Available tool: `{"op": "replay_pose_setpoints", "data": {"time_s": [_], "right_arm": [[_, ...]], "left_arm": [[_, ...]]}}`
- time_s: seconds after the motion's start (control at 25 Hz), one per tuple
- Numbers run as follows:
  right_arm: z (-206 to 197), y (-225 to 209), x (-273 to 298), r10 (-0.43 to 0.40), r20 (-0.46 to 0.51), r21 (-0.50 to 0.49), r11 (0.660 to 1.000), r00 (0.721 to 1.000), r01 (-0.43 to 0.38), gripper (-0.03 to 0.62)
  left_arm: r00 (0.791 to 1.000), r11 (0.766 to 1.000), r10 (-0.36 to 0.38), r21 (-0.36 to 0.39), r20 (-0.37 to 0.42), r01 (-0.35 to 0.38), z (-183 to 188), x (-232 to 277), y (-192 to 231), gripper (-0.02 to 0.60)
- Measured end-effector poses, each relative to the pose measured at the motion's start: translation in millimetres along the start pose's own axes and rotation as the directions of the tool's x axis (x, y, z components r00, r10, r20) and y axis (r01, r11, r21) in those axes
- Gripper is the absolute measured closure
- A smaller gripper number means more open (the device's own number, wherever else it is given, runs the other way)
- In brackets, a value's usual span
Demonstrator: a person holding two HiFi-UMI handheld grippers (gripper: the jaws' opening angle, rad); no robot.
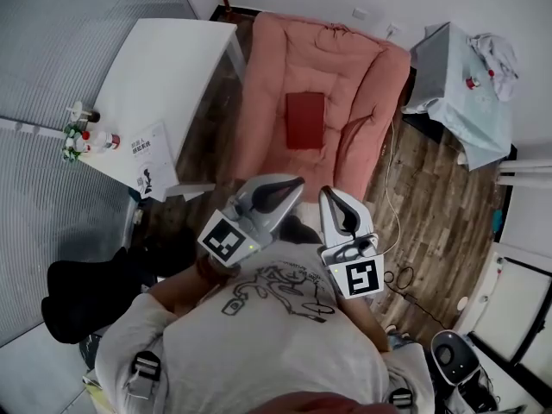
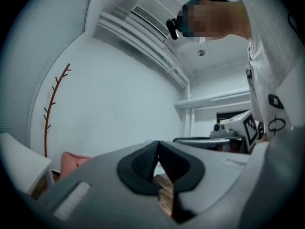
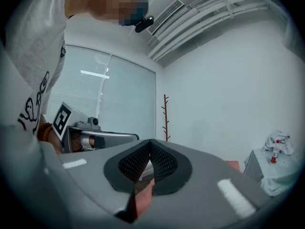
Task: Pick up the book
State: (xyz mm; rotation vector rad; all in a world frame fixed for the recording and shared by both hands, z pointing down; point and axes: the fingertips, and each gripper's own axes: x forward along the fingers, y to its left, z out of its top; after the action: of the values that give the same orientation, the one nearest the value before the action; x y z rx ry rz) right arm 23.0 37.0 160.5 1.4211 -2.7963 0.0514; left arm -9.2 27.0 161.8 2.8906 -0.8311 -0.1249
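A dark red book (image 1: pixel 304 120) lies flat in the middle of a pink floor cushion (image 1: pixel 362 84) in the head view. My left gripper (image 1: pixel 296 182) and right gripper (image 1: pixel 329 194) are held close to the person's chest, side by side, short of the cushion's near edge. Both are shut with nothing between the pads. In the left gripper view the left gripper (image 2: pixel 157 144) points level across the room, with a corner of the pink cushion (image 2: pixel 71 160) low at the left. The right gripper (image 3: pixel 150 142) in its own view also points level, and the book is hidden there.
A white table (image 1: pixel 168 67) stands left of the cushion with bottles (image 1: pixel 86 136) and a booklet (image 1: pixel 151 158) on it. A small cloth-covered stand (image 1: pixel 461 84) is at the right. A cable (image 1: pixel 390 188) runs over the wooden floor (image 1: pixel 431 222). A dark bag (image 1: pixel 73 296) lies at the lower left.
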Motion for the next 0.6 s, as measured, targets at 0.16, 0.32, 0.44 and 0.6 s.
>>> {"op": "replay_pose_setpoints", "data": {"time_s": [0.16,0.32,0.44,0.6], "right_arm": [[1,-37,4,0.016,0.001,-0.002,1.000,1.000,-0.016,0.588],[-1,-63,7,0.031,0.001,0.007,0.999,1.000,-0.031,0.588],[-3,-81,8,0.037,-0.002,0.018,0.999,0.999,-0.037,0.588],[-9,-98,7,0.040,-0.006,0.015,0.999,0.999,-0.040,0.588]], "left_arm": [[1.000,1.000,0.009,0.007,-0.005,-0.009,1,37,5,0.578],[1.000,1.000,0.021,0.003,-0.015,-0.021,-2,63,9,0.578],[0.999,1.000,0.021,0.005,-0.035,-0.021,-8,80,11,0.578],[0.999,1.000,0.028,-0.001,-0.039,-0.028,-16,96,15,0.578]]}}
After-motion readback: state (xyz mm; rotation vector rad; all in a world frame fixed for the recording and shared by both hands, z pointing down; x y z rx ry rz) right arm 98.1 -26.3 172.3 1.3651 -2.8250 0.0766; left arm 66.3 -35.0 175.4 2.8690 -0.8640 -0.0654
